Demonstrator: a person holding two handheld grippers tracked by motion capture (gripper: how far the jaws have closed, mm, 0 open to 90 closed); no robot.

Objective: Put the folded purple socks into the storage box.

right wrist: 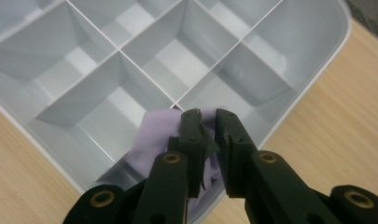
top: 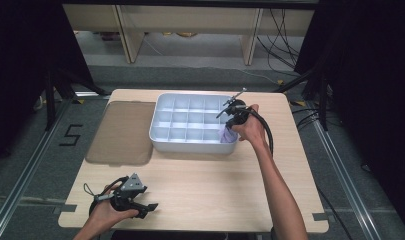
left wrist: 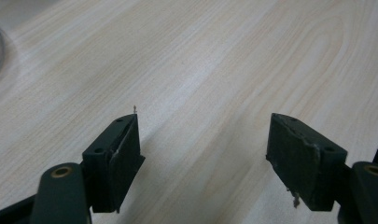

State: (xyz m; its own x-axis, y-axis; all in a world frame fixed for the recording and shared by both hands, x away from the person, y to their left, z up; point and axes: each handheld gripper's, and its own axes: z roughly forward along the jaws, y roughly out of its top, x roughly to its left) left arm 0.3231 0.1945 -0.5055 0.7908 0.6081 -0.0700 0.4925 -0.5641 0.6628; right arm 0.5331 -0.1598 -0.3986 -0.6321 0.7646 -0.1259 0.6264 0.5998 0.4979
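High view, left to right: we note the left gripper (top: 140, 205) low over the bare wooden table (top: 205, 185) near its front left corner, jaws spread wide with nothing between them, and a brownish translucent lid (top: 121, 132) lying flat just left of the white compartment tray (top: 190, 145). At the tray's front right corner compartment, we see the right gripper (right wrist: 207, 122) with jaws nearly closed, pinching a lilac cloth (right wrist: 154, 135) that hangs into that compartment against the tray's wall.
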